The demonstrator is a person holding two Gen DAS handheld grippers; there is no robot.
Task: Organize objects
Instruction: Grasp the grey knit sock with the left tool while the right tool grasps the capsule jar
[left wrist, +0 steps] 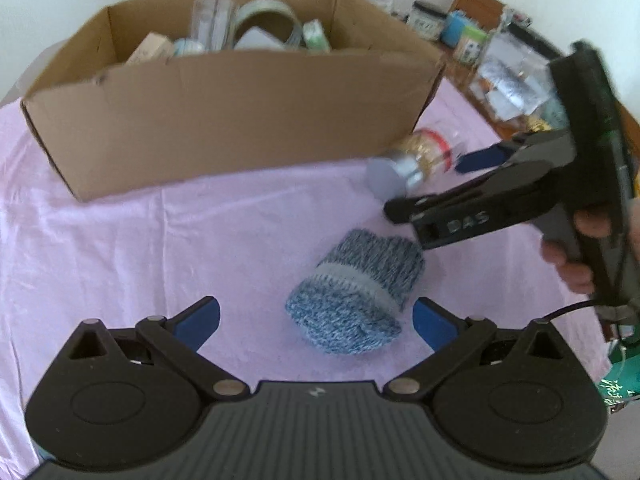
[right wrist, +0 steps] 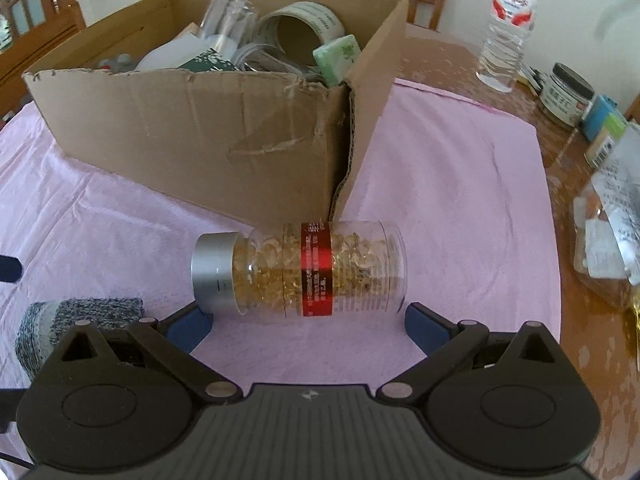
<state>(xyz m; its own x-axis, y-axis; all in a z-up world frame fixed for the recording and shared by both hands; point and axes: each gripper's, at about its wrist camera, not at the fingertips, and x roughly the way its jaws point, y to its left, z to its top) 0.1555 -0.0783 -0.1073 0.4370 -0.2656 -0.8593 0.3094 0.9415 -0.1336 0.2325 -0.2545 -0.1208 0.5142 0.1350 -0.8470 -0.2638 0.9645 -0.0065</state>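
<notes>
With jaws spread, the right gripper (right wrist: 308, 326) is being lined up on the lying capsule bottle (right wrist: 304, 270), best pinched mid-body for the cardboard box (right wrist: 208, 136), while the left gripper (left wrist: 316, 320) is being held wide open by the rolled sock (left wrist: 356, 292).

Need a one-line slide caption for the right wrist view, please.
Open right gripper lines up on a capsule bottle lying sideways on pink cloth, before a filled cardboard box.

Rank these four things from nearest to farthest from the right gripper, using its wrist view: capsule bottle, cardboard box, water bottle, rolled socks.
1. Capsule bottle, lying on its side just ahead of the right gripper.
2. Rolled socks, low left beside it.
3. Cardboard box, behind the bottle.
4. Water bottle, far back right.
</notes>
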